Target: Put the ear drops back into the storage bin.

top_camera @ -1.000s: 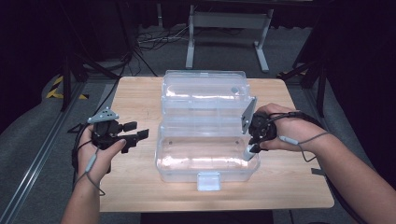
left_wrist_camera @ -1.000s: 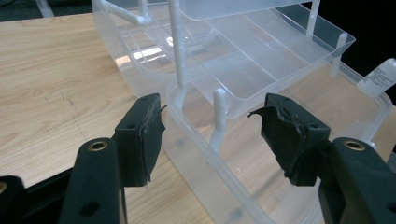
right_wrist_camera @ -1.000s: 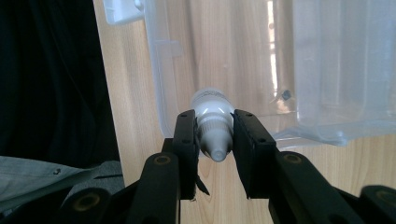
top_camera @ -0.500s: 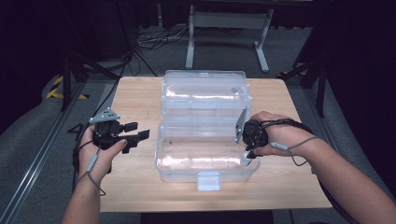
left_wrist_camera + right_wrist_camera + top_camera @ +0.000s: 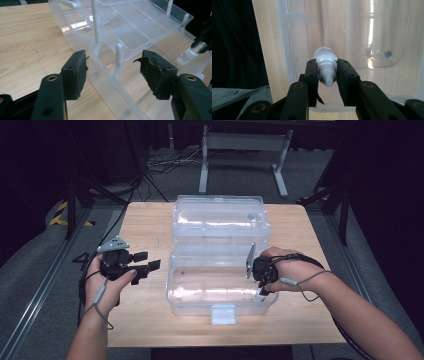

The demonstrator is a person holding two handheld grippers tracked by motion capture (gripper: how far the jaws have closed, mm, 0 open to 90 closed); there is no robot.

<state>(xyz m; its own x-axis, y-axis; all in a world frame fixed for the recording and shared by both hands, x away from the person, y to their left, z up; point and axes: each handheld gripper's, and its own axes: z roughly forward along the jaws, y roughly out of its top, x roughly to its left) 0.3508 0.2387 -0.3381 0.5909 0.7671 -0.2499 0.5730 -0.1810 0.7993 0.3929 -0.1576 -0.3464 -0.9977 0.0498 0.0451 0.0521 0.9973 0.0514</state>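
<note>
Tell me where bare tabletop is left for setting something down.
Free: the wooden table left of the clear box, beyond the left gripper; the strip along its right; the near edge. Crowded: the middle, where the right gripper holds a small white bottle.

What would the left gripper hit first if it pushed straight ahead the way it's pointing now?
Most likely the clear plastic box: the open left gripper lines up on the box's near wall and an upright white post just inside it. Depth is hard to judge, but nothing else lies between.
</note>
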